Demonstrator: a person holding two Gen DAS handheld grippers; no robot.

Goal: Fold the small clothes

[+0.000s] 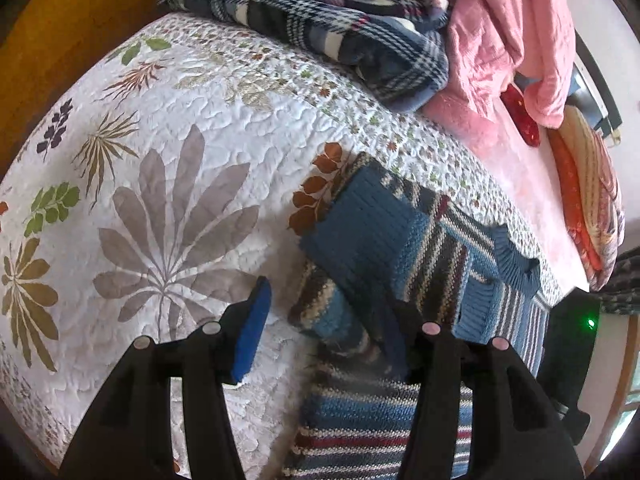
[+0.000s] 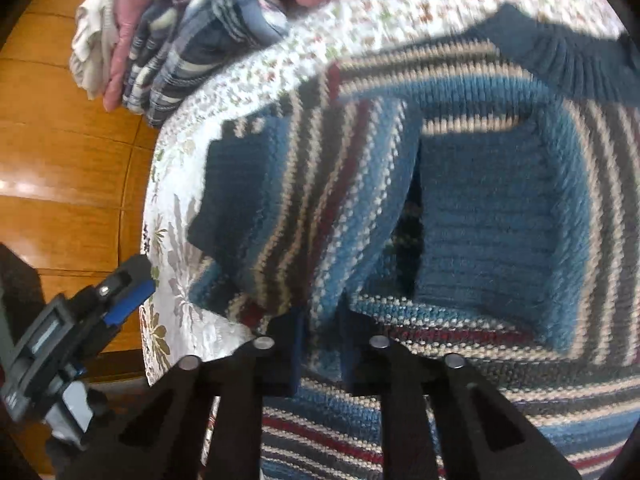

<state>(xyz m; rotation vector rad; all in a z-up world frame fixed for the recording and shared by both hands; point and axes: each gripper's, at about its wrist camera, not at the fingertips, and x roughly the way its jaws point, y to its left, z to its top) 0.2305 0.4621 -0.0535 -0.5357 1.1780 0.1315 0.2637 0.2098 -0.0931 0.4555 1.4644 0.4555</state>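
Observation:
A small striped knit sweater (image 1: 400, 240) in blue, cream, grey and dark red lies on the bed, its sleeves folded in over the body. My left gripper (image 1: 326, 332) is open at the sweater's left edge: the blue-padded finger (image 1: 252, 328) hovers over bare quilt and the other finger is over the knit. In the right wrist view the sweater (image 2: 480, 220) fills the frame. My right gripper (image 2: 322, 344) is shut on a raised fold of the left sleeve. The left gripper (image 2: 120, 300) shows at the lower left, beyond the bed edge.
The bed wears a white quilt (image 1: 180, 140) printed with leaves. At the back are folded plaid blankets (image 1: 320, 20) and pink cloth (image 1: 508, 40). Red and orange fabric items (image 1: 580, 184) lie at the far right. Wooden floor (image 2: 60, 140) lies past the bed's edge.

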